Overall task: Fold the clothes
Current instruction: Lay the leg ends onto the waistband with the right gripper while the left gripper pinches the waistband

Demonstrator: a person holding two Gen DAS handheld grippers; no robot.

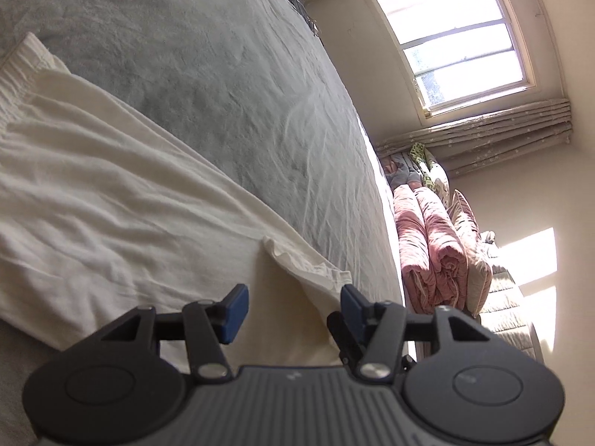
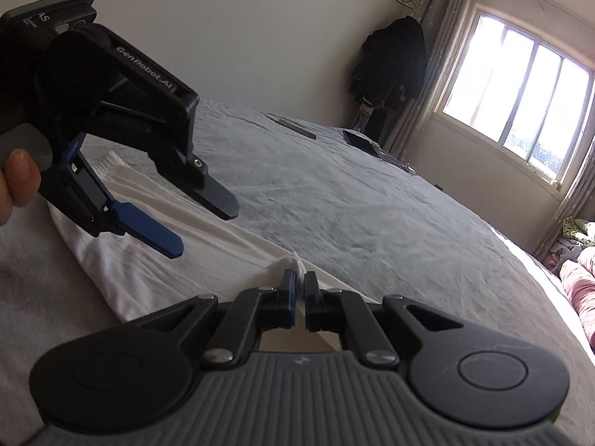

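White garment (image 2: pixel 208 260) on grey bed (image 2: pixel 372 204) — hem in right gripper (image 2: pixel 300 286)

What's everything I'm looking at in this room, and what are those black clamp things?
white garment: one, cream-white, spread flat on the bed
bed cover: one, grey, under the garment
window: one, bright, far wall
curtains: pale, starred, beside the window
dark clothes: black, hanging in the corner
folded quilts: pink, stacked beside the bed
flat dark items: two, far bed edge; unclear what
left gripper: black, blue pads, open above the garment
right gripper: black, shut on a garment edge
hand: holding the left gripper
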